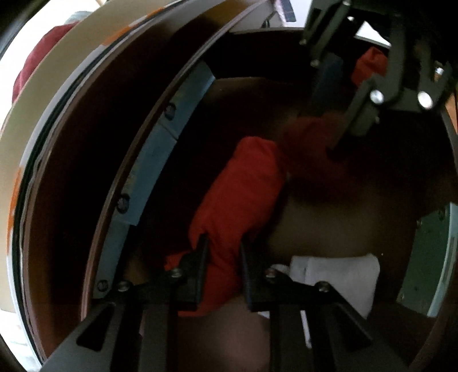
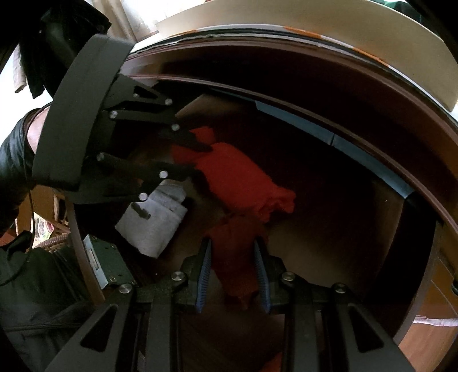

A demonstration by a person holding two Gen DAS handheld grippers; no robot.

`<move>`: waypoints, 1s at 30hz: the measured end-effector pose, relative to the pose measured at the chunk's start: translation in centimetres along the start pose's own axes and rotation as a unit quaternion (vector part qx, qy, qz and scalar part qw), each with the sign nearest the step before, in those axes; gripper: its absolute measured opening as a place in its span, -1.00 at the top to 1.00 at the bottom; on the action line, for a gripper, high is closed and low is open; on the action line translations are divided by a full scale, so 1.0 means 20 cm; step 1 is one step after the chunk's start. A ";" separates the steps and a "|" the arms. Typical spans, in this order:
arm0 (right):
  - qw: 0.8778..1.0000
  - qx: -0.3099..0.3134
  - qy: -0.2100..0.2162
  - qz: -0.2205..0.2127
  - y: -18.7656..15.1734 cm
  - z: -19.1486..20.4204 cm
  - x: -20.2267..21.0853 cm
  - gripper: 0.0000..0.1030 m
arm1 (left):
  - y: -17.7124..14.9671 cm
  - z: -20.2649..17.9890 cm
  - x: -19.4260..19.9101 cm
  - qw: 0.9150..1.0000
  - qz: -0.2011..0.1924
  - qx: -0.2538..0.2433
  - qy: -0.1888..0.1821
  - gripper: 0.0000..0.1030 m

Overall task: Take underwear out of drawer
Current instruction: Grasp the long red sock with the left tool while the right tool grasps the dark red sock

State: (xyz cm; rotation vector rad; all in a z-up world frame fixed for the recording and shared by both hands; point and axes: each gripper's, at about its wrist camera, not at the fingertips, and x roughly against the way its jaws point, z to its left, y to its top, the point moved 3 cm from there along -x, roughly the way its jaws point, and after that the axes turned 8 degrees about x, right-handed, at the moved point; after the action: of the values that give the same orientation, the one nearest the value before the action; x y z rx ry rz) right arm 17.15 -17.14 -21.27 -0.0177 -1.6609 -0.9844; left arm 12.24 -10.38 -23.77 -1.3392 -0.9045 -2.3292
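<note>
The red underwear point(image 1: 243, 186) lies bunched in the open brown drawer point(image 1: 329, 226). In the left wrist view my left gripper point(image 1: 223, 251) is shut on its near end, with red cloth pinched between the black fingers. My right gripper point(image 1: 333, 144) reaches down from the upper right onto the far, shadowed end. In the right wrist view the right gripper point(image 2: 233, 254) is shut on a fold of the red underwear point(image 2: 237, 177), cloth filling the gap between its blue pads. The left gripper point(image 2: 200, 160) comes in from the left onto the other end.
A folded white cloth point(image 1: 337, 274) lies in the drawer beside the red one, also seen as the white cloth point(image 2: 151, 223). A grey metal slide rail point(image 1: 148, 177) runs along the drawer's side. A dark sleeve point(image 2: 14, 160) shows at the left. A pale cabinet top point(image 2: 315, 17) overhangs.
</note>
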 end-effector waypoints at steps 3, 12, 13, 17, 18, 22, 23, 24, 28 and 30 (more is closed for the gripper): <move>1.000 0.000 0.000 0.000 -0.01 -0.01 0.00 0.39 | 0.02 0.01 0.00 1.000 -0.011 0.002 0.004 0.35; 1.000 -0.001 0.002 0.003 0.00 0.00 0.01 0.39 | 0.09 0.03 -0.01 1.000 -0.016 -0.016 -0.002 -0.30; 1.000 -0.002 0.002 0.002 0.00 0.00 0.02 0.39 | 0.09 0.04 -0.02 1.000 -0.013 -0.013 -0.007 -0.30; 1.000 -0.003 0.003 0.000 0.02 -0.01 0.02 0.39 | 0.11 0.12 -0.14 1.000 0.006 -0.005 -0.016 0.03; 1.000 -0.002 0.002 -0.003 0.02 -0.01 0.03 0.39 | 0.11 0.13 -0.15 1.000 0.006 -0.005 -0.014 0.13; 1.000 0.002 0.000 -0.020 0.01 -0.01 0.07 0.39 | 0.10 0.15 -0.12 1.000 0.001 0.002 -0.011 0.31; 1.000 0.003 -0.001 -0.023 0.01 -0.01 0.08 0.39 | 0.09 0.13 -0.13 1.000 0.000 0.002 -0.007 0.33; 1.000 0.004 -0.002 -0.030 0.00 -0.01 0.09 0.39 | 0.08 0.14 -0.12 1.000 -0.001 0.004 -0.004 0.33; 0.999 0.002 -0.005 -0.043 0.00 -0.01 0.13 0.39 | 0.07 0.08 -0.06 1.000 -0.008 0.019 0.002 0.35; 0.999 0.002 -0.007 -0.050 -0.01 -0.01 0.14 0.39 | 0.06 0.08 -0.04 1.000 -0.014 0.025 0.007 0.35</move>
State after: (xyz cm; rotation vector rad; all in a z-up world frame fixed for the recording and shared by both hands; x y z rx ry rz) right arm 16.34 -18.70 -19.08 0.0622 -1.6893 -1.0568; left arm 14.31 -10.25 -23.39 -1.2978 -0.9781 -2.3177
